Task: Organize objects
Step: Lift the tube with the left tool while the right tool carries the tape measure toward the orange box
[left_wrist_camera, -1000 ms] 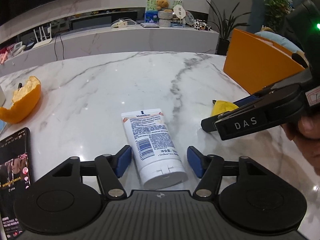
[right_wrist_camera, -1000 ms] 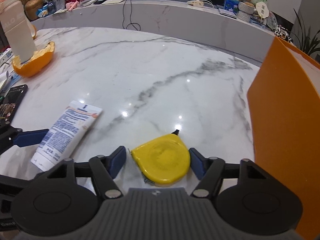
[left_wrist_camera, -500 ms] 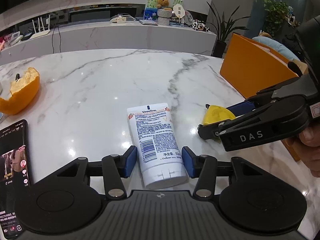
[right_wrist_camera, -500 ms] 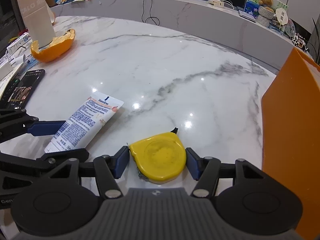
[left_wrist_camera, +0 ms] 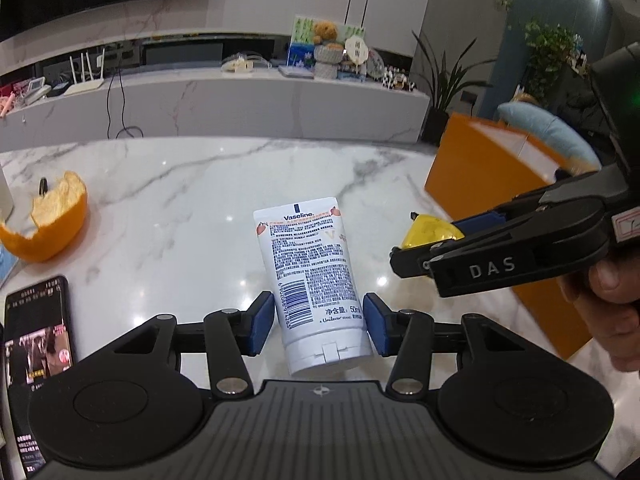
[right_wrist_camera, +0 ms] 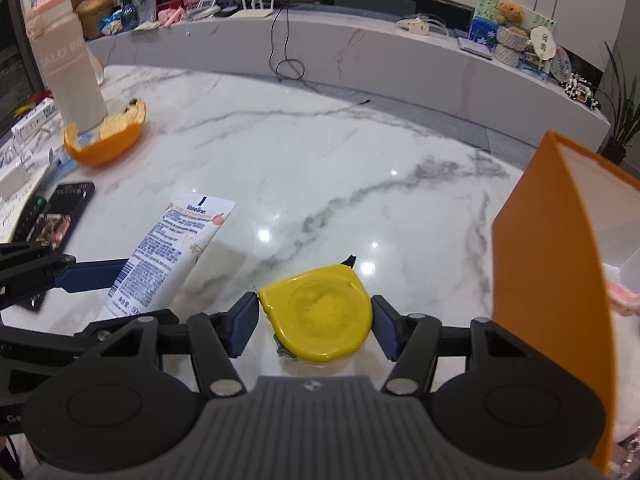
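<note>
A white Vaseline tube sits between the blue pads of my left gripper, which is shut on it and holds it raised above the marble table. It also shows in the right wrist view. My right gripper is shut on a yellow tape measure, lifted off the table; the tape measure also shows in the left wrist view. An orange box stands close on the right, open at the top.
An orange peel and a phone with a lit screen lie at the left. A tall beige bottle stands at the far left. A white counter with clutter runs behind the table.
Both grippers have closed: the left on the tube, the right on the tape measure. Both have lifted their objects off the table and the views have risen.
</note>
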Demonstrator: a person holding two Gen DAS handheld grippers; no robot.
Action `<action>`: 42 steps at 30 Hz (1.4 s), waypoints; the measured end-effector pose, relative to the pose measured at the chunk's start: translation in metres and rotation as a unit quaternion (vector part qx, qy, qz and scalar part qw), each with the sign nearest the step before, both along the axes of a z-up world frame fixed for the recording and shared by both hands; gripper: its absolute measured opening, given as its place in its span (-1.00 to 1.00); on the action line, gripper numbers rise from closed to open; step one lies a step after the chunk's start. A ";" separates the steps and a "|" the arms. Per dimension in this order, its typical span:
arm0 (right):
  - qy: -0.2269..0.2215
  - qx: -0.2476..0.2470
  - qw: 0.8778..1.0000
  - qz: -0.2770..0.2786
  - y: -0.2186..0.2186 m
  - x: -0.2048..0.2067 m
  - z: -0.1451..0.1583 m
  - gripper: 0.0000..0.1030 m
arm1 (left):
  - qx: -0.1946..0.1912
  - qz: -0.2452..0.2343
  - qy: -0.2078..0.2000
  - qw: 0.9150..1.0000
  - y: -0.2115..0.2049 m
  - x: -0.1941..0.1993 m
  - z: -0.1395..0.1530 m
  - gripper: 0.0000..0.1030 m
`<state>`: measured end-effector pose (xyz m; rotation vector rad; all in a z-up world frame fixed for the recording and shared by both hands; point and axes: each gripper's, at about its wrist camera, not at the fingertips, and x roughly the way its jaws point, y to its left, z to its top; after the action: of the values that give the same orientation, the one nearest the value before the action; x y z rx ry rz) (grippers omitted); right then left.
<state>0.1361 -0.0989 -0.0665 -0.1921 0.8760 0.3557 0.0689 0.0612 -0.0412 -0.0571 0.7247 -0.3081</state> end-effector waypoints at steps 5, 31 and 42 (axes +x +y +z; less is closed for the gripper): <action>-0.020 0.009 1.000 -0.014 -0.008 -0.004 0.020 0.21 | -0.010 -0.004 -0.014 1.000 -0.010 0.002 0.014 0.10; -0.109 0.067 0.980 -0.152 -0.117 -0.008 0.092 0.21 | -0.066 -0.043 -0.073 0.994 -0.103 0.019 0.070 0.10; -0.125 0.076 0.967 -0.209 -0.163 -0.016 0.101 0.21 | -0.052 -0.081 -0.076 0.992 -0.146 0.018 0.068 0.10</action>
<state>0.1203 -0.2619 0.0347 0.0914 0.6148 0.0015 0.0866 -0.0845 0.0266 -0.0731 0.5628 -0.4999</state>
